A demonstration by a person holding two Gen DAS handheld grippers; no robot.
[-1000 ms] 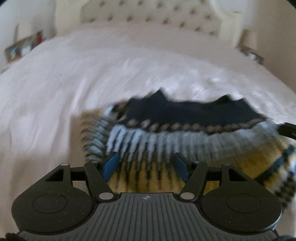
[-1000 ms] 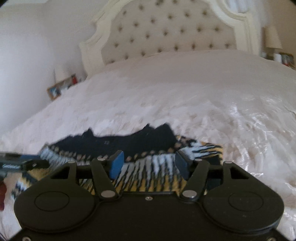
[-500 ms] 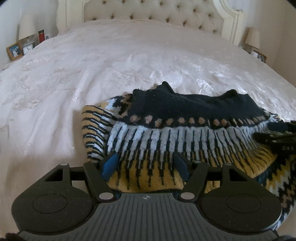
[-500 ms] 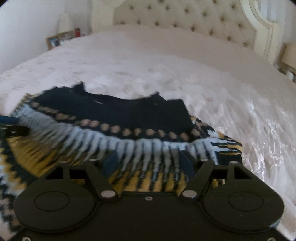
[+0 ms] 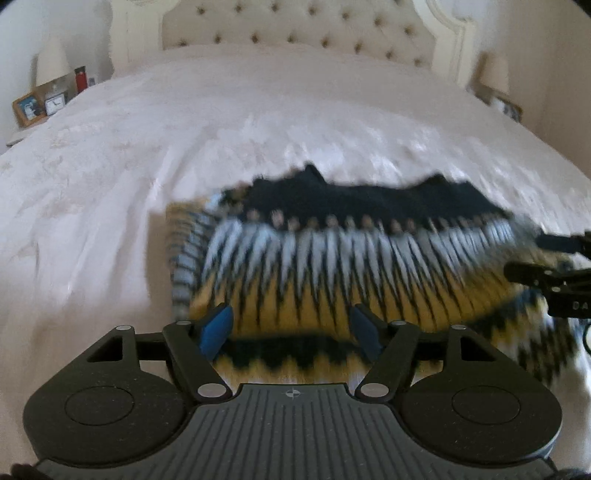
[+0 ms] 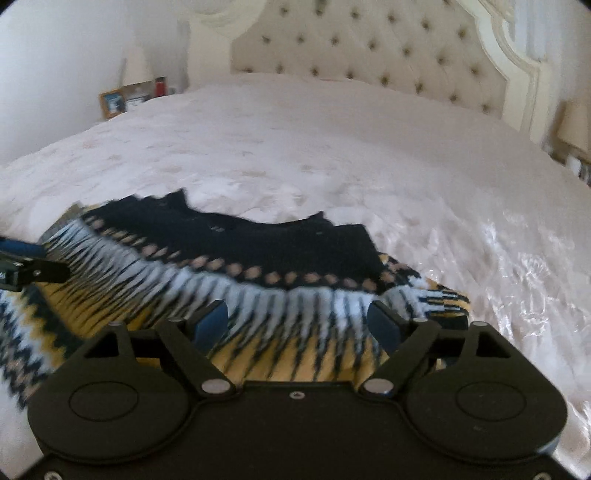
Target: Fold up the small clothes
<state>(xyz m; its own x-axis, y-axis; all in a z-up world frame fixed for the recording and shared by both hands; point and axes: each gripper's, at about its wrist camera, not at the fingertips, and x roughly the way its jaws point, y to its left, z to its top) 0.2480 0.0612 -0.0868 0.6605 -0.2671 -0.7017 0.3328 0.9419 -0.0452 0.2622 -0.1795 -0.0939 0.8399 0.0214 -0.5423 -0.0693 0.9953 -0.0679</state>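
Observation:
A knitted sweater (image 5: 354, 266) in black, white and mustard bands lies flat on the white bedspread (image 5: 147, 155), its black yoke toward the headboard. My left gripper (image 5: 291, 328) hovers over its near left part, jaws opening, blue pads apart with only the knit below them, nothing pinched. The right gripper's fingers (image 5: 546, 273) show at that view's right edge. In the right wrist view the sweater (image 6: 258, 280) fills the lower left; my right gripper (image 6: 299, 321) stands over its right part, jaws opening wide, nothing held. The left gripper's fingertips (image 6: 33, 273) enter at the left edge.
A tufted cream headboard (image 5: 295, 33) stands at the bed's far end. A bedside table at the left holds a lamp (image 5: 51, 62), a framed picture (image 5: 27, 109), a clock and a red bottle (image 5: 79, 78). Another lamp (image 5: 493, 74) stands at the right.
Both grippers have shifted sideways over the sweater and their pads stand wider apart. The right wrist view has rolled. The sweater lies where it was.

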